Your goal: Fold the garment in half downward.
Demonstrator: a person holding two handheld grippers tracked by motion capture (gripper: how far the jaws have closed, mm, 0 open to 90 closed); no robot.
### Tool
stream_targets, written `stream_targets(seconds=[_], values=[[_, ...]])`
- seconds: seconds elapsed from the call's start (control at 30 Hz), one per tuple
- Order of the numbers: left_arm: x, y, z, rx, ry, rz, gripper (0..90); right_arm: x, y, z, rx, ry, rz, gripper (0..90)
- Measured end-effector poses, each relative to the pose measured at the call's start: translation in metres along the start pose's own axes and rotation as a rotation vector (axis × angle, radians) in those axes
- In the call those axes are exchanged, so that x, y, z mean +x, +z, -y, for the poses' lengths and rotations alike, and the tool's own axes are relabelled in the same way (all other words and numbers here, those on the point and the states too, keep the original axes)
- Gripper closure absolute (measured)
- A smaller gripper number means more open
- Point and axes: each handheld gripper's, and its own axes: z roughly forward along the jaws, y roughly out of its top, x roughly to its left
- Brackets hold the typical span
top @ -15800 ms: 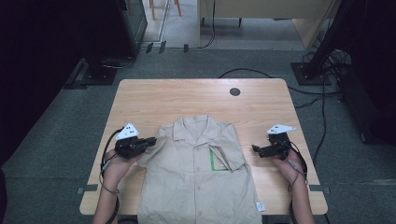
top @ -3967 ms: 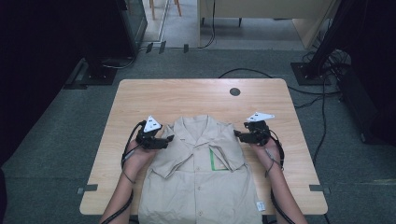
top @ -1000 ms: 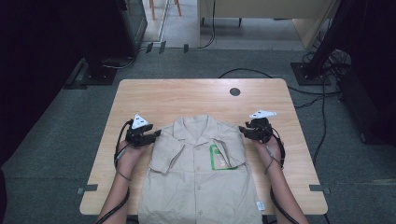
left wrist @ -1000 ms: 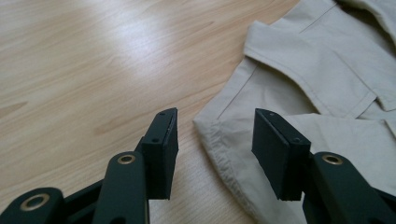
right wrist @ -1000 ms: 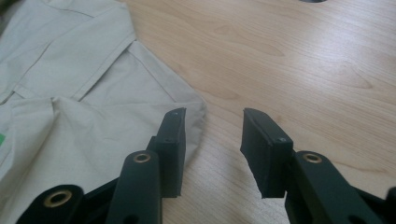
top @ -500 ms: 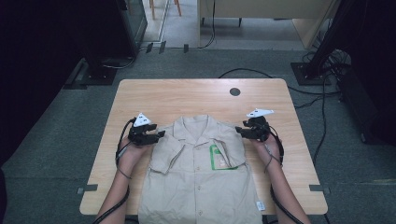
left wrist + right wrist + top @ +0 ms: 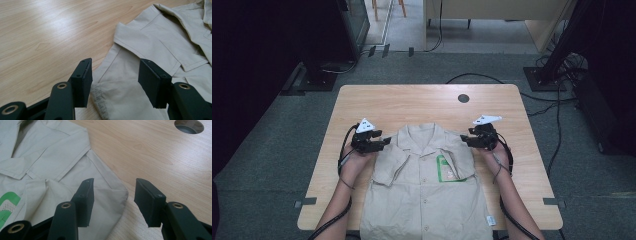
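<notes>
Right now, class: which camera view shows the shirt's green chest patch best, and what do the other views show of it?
The high view: the whole green patch lies in sight on the shirt, beside the folded-in sleeve. The right gripper view catches a slice of it at the left edge. The left gripper view shows shoulder, collar and sleeve cloth instead.

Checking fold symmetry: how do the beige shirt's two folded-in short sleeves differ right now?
The sleeve by the left tongs lies flat across the chest, cuff hem showing between the open jaws. The sleeve by the right tongs bunches up beside the green-edged pocket patch, with its shoulder fold under that gripper. Both are on the beige button-up shirt, released; both jaws have just been opening.
</notes>
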Motion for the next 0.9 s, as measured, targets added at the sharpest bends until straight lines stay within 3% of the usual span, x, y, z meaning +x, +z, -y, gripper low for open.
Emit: stream_targets(seconds=[0.17, 0.3, 0.57, 0.8, 0.9], values=[[-0.002, 0.005, -0.005, 0.003, 0.017, 0.045, 44.9, 0.000, 0.001, -0.003, -0.009, -0.006, -0.010, 49.7], [-0.003, 0.007, -0.009, -0.002, 0.037, 0.055, 44.9, 0.001, 0.003, -0.007, -0.002, -0.022, -0.007, 49.7], [-0.002, 0.014, -0.016, 0.036, 0.097, 0.039, 46.4, 0.002, 0.007, -0.013, -0.005, -0.050, -0.013, 49.6], [-0.002, 0.023, -0.023, 0.062, 0.125, 0.048, 46.5, 0.004, 0.016, -0.017, 0.000, -0.085, -0.028, 49.7], [-0.001, 0.027, -0.024, 0.093, 0.147, 0.041, 46.6, 0.006, 0.019, -0.019, 0.010, -0.095, -0.032, 49.7]])
